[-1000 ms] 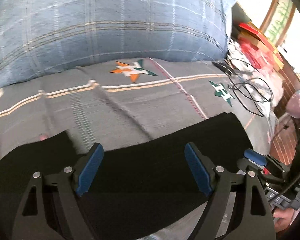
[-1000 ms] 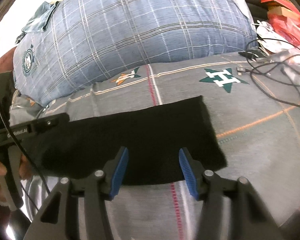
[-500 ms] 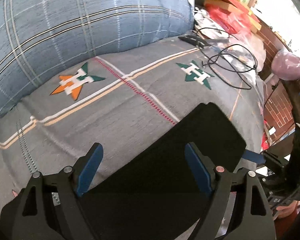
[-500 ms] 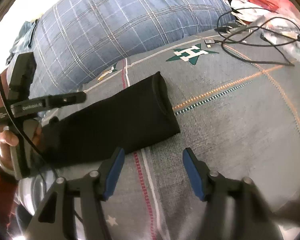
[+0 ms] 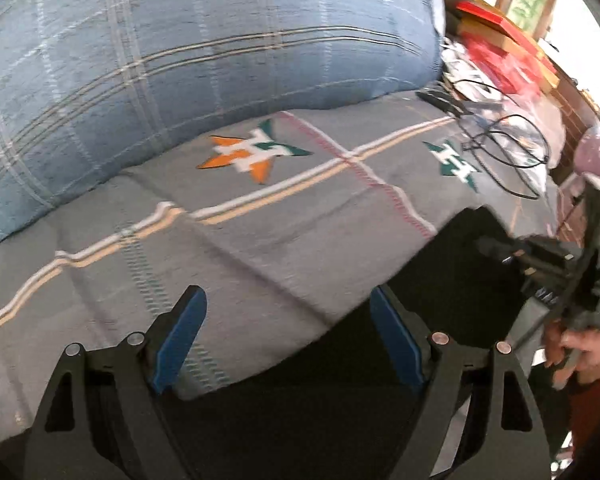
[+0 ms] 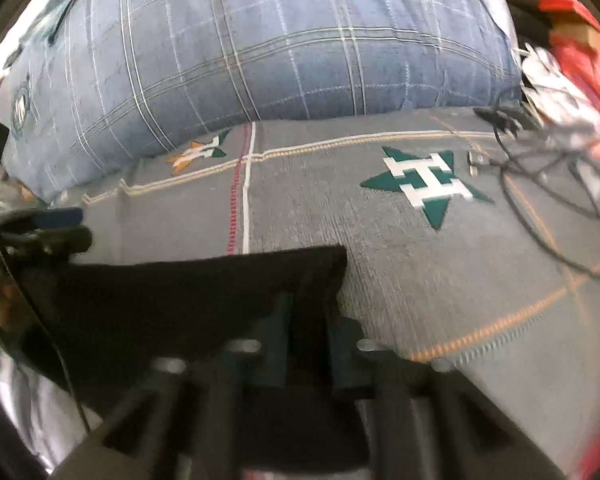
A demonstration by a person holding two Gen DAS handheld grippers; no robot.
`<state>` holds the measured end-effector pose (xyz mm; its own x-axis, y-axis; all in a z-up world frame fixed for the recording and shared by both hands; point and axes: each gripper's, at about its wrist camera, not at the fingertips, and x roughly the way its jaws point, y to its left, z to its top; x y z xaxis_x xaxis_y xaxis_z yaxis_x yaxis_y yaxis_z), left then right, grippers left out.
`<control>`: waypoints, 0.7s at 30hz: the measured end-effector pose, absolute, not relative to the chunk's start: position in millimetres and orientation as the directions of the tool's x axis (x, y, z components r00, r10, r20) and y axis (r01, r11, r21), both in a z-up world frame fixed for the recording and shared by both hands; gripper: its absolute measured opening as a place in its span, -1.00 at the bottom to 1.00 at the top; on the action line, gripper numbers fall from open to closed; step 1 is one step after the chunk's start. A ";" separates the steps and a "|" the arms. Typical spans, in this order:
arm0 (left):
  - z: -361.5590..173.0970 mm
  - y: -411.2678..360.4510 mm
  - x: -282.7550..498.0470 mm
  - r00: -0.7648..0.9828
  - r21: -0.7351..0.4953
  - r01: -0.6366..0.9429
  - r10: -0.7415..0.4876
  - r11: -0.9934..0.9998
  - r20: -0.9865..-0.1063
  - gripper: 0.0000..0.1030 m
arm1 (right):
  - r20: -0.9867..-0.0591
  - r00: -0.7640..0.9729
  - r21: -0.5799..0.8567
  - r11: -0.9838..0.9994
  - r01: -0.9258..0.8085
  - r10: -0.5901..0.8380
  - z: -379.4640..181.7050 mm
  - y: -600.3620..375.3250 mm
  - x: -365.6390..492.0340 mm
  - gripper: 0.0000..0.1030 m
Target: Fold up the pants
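The black pants (image 5: 452, 280) lie folded as a long strip on the grey bed cover (image 5: 260, 240). My left gripper (image 5: 288, 332) is open, above the strip's near edge, its blue fingers (image 5: 180, 336) apart and holding nothing. In the right wrist view the pants (image 6: 188, 300) fill the lower left. My right gripper (image 6: 306, 320) is blurred and its fingers stand close together on the pants' right end, which looks lifted off the cover. The right gripper also shows in the left wrist view (image 5: 540, 264) at that end.
A large blue plaid pillow (image 5: 200, 48) lies along the back of the bed. Black cables (image 6: 548, 184) and red packages (image 5: 508, 52) lie at the right. Star patterns (image 6: 424, 180) mark the cover. The bed's right edge drops off near a brick floor.
My right gripper has moved left onto the pants' right end and its fingers have closed on the cloth. My left gripper stays open and its view has swung back toward the pillow.
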<state>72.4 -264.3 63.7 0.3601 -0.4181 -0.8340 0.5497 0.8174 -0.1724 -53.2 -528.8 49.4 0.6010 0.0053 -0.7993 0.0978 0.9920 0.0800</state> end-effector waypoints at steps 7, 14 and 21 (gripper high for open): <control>64.8 -250.3 75.3 0.381 -0.217 0.516 -0.449 0.829 -0.809 0.64 | -0.771 0.637 0.120 0.981 0.151 -0.004 52.9 -542.4 -44.5 -0.83; 55.5 -264.8 66.2 0.353 -0.212 0.546 -0.452 0.811 -0.819 0.64 | -0.773 0.633 0.091 0.980 0.177 -0.043 52.8 -543.4 -40.3 -0.69; 65.8 -284.8 54.3 0.341 -0.218 0.594 -0.488 0.775 -0.803 0.64 | -0.763 0.646 0.172 0.961 0.217 -0.010 62.1 -554.3 -65.3 -0.59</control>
<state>54.3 -284.8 65.8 0.3413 -0.4880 -0.8033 0.5936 0.7746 -0.2184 -65.3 -554.3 62.1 0.6464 -0.0098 -0.7629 0.2173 0.9609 0.1718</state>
